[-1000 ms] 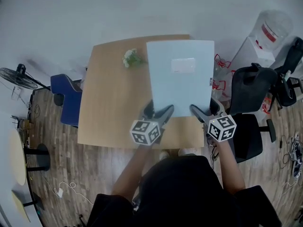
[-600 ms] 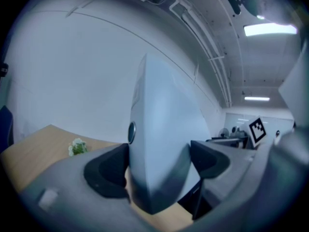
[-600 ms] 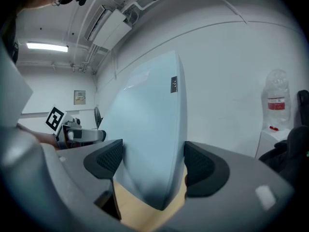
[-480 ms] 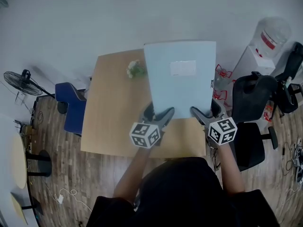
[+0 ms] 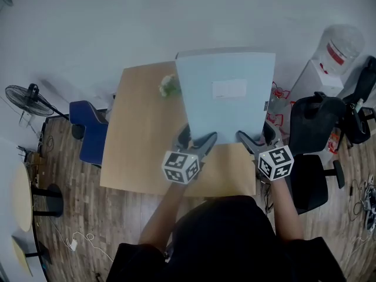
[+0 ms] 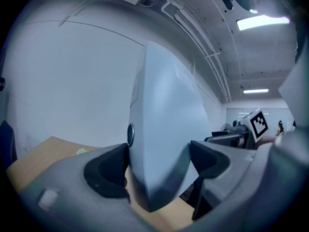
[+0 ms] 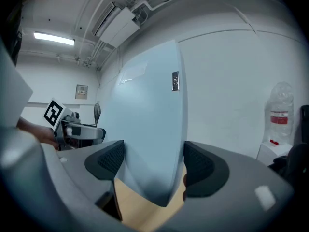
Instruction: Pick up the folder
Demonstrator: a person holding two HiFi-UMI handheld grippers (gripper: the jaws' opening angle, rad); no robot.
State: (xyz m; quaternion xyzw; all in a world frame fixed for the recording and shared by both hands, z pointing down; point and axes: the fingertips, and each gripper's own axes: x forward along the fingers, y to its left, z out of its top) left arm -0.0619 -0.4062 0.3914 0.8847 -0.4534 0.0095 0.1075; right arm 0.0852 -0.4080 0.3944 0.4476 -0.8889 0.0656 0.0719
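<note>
Your left hand-held gripper [image 5: 197, 138], right hand-held gripper [image 5: 257, 137]: near level, side by side, clamped on folder [image 5: 226, 104]; right jaws closing.

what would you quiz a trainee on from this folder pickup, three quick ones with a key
1. Pick one: in the head view, what lies on the wooden table just left of the pale blue folder?
A. small bunch of white flowers
B. mug
C. laptop
2. True or false: the folder lies flat on the table.
3. Short answer: which hand-held gripper grips the folder's near edge?

Key
1. A
2. False: it is held up, clear of the table.
3. Both: the left hand-held gripper and the right hand-held gripper are each shut on it.
</note>
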